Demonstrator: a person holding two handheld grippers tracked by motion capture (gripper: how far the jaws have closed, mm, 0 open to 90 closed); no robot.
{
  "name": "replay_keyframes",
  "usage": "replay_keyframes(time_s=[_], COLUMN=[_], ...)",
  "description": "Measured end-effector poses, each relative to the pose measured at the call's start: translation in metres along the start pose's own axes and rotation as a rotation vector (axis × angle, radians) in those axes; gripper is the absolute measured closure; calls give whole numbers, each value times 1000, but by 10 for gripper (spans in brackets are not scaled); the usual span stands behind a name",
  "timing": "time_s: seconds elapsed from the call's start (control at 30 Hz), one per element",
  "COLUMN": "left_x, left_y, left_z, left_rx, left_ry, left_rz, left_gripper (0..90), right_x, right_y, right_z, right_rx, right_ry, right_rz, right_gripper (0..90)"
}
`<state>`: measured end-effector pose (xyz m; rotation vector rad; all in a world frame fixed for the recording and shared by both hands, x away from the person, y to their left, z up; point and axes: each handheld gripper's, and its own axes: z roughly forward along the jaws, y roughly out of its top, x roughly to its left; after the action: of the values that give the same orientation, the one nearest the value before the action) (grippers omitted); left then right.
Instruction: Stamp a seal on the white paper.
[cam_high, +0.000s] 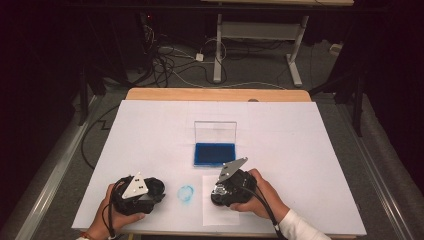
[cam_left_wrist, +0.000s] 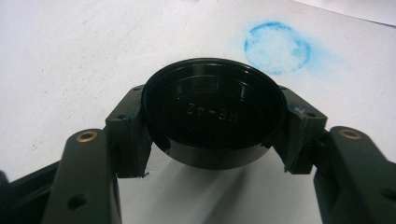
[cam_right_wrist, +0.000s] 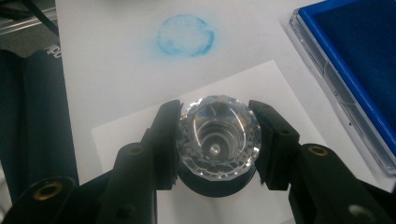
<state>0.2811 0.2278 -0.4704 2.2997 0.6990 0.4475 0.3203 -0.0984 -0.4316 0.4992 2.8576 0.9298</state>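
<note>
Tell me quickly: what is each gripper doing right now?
Left gripper: closed on a round black cap.
Right gripper: closed on a faceted clear crystal stamp over the paper slip.

An open blue ink pad (cam_high: 214, 154) sits mid-table, with the right gripper (cam_high: 227, 189) just below it and the left gripper (cam_high: 137, 192) farther left, beyond a blue ring stain (cam_high: 186, 193).

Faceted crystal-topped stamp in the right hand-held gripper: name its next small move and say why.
Probably lower the faceted crystal-topped stamp, clamped in the right hand-held gripper, onto the small white paper sheet beneath it. The left hand-held gripper already holds the round black cap, and the open blue ink pad sits behind.
</note>
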Motion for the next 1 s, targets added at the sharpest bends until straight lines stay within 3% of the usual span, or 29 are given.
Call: replay_keyframes(time_s=[0.2, 1.0], left_x=[0, 0], left_y=[0, 1], left_z=[0, 1], left_rx=[-1, 2], left_ry=[0, -7], left_rz=[0, 1], left_gripper=[363, 364], right_x=[-3, -2], right_y=[0, -1], right_z=[0, 0], right_rx=[-4, -1], right_ry=[17, 10], right_rz=[7, -3], right_gripper=[573, 572])
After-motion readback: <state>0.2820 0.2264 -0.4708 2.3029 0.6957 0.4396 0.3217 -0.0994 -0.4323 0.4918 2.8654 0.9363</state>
